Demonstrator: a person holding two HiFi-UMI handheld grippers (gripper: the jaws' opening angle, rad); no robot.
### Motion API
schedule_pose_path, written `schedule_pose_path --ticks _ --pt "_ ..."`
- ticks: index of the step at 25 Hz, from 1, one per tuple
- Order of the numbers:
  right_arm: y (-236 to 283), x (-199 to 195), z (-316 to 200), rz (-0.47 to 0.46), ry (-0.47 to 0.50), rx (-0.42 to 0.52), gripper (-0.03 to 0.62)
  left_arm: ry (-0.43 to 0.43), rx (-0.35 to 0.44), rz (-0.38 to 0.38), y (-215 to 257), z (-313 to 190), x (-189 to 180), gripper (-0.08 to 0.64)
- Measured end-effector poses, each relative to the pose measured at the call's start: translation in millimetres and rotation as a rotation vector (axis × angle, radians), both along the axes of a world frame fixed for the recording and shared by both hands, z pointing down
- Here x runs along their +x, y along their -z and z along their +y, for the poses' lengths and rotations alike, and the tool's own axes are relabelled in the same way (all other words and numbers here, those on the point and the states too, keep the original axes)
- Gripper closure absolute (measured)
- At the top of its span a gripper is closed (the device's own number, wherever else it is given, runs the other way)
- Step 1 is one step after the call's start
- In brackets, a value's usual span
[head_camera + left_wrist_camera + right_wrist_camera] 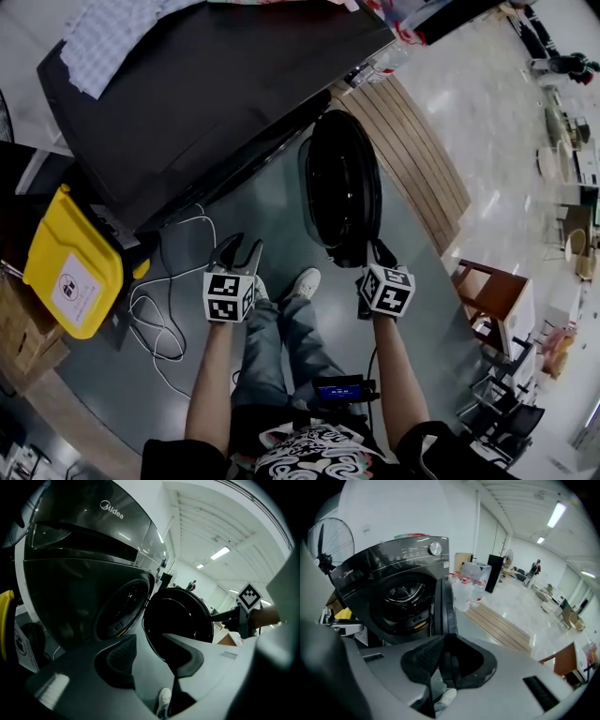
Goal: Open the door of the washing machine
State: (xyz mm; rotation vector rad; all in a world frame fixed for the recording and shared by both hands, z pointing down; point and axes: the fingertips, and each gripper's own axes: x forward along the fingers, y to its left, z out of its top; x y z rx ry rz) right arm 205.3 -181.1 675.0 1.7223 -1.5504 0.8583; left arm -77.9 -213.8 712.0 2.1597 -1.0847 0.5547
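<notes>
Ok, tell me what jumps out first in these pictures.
The round dark door of the black washing machine stands swung wide open at the centre of the head view. The right gripper has its fingers closed on the door's near edge, while the left gripper hangs open and empty beside it. A bright yellow bin stands at the left, beside the machine.
</notes>
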Motion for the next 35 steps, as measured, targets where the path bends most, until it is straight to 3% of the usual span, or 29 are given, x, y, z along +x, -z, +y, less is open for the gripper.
schedule_pose_path --ticks 3,7,13,16,21,27,30,35 --pt "2 38 -1 0.046 -0.089 -0.001 0.583 -0.014 0.019 -0.028 3 -1 -2 0.396" --pt "-2 71 -9 0.069 -0.147 0.003 0.591 -0.005 0.007 -0.031 1 2 -7 0.397" --pt "9 90 -15 0.067 -0.134 0.037 0.589 0.019 0.029 -0.028 11 10 -8 0.397" --pt "43 74 -15 0.018 -0.076 0.142 0.589 0.066 0.069 -0.005 39 10 -7 0.403" --pt "108 7 21 -0.126 0.111 0.279 0.589 0.147 0.2 0.005 123 31 -4 0.49" --pt "215 -45 124 -0.273 0.26 0.435 0.591 0.264 0.395 0.043 258 124 12 0.543" --pt "259 -46 171 -0.299 0.316 0.508 0.591 0.307 0.423 0.021 294 177 23 0.557" --pt "287 -42 221 -0.337 0.317 0.549 0.591 0.326 0.42 0.032 320 233 36 0.558"
